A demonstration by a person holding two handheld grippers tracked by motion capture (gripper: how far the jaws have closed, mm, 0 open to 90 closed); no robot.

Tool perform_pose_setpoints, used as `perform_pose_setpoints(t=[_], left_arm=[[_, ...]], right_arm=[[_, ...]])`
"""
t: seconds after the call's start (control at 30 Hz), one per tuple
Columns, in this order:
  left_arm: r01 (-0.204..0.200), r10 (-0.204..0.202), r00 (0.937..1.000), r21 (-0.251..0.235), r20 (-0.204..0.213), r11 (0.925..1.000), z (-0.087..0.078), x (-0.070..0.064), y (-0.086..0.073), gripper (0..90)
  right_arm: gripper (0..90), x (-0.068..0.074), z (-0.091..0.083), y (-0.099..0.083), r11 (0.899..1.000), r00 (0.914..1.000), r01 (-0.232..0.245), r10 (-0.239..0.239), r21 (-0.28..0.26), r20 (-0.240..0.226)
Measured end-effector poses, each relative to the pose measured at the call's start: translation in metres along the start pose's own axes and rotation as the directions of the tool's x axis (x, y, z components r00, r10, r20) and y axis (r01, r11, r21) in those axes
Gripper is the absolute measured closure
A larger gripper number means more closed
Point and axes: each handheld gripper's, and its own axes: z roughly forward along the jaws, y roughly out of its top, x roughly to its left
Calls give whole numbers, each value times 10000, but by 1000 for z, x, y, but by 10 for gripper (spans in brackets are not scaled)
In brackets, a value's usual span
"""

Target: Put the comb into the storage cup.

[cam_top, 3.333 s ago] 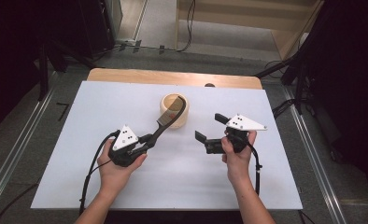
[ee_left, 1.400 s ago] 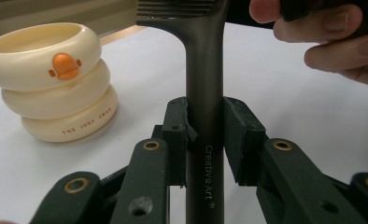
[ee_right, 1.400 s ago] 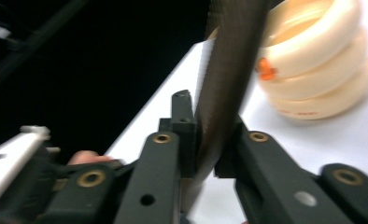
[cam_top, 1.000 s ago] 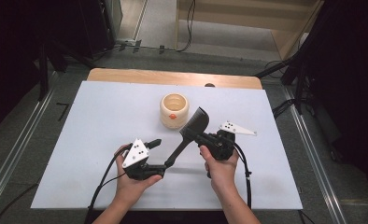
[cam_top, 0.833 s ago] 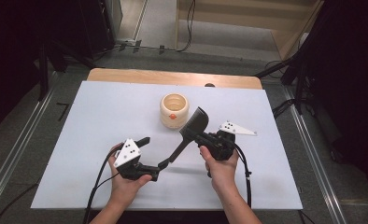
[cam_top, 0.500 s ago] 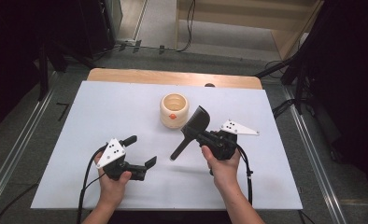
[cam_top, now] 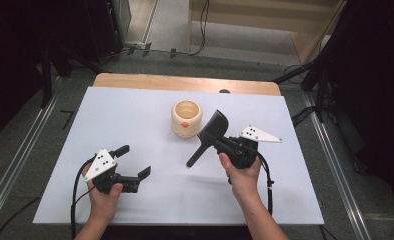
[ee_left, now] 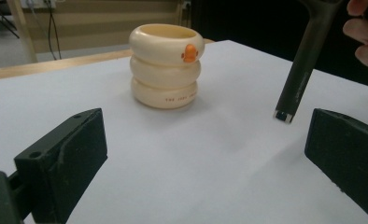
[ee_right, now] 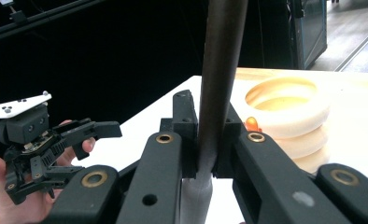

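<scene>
Surface (cam_top: 135, 110): a white sheet over a wooden top, carrying a holder near its far middle, with both of the person's hands coming in from the near edge.
Holder (cam_top: 186, 118): a cream ringed cup of three stacked rolls with a small orange mark on its side; it stands upright and open-topped, just left of the spatula's blade in the high view.
Spatula (cam_top: 207, 137): a black utensil held off the surface at a slant, its broad blade up beside the holder's rim, its handle end pointing down and toward the person's left. The left gripper view shows that handle tip (ee_left: 285, 112) hanging just above the white sheet.
Right gripper (cam_top: 224, 146): its jaws are closed tight around the spatula's shaft, as the right gripper view shows, the dark shaft (ee_right: 219, 84) rising between them.
Left gripper (cam_top: 133, 167): near the front left of the surface, well apart from the holder; jaws spread wide with nothing between them.
</scene>
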Motion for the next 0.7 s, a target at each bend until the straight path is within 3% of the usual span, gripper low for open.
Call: perform_pose_setpoints(t=[0.3,0.47,0.7], left_arm=[[-13,13,9986,-8,-527,10000,-20,15,-5,0],[224,-224,9957,-16,-903,9997,-28,25,-9,0],[189,-191,9935,-32,-1126,9998,-37,33,-13,0]], right_arm=[[818,0,1,7,9996,9996,278,-278,33,97],[818,0,2,11,9991,9991,418,-418,21,120],[819,-2,2,17,9985,9982,545,-544,-11,255]])
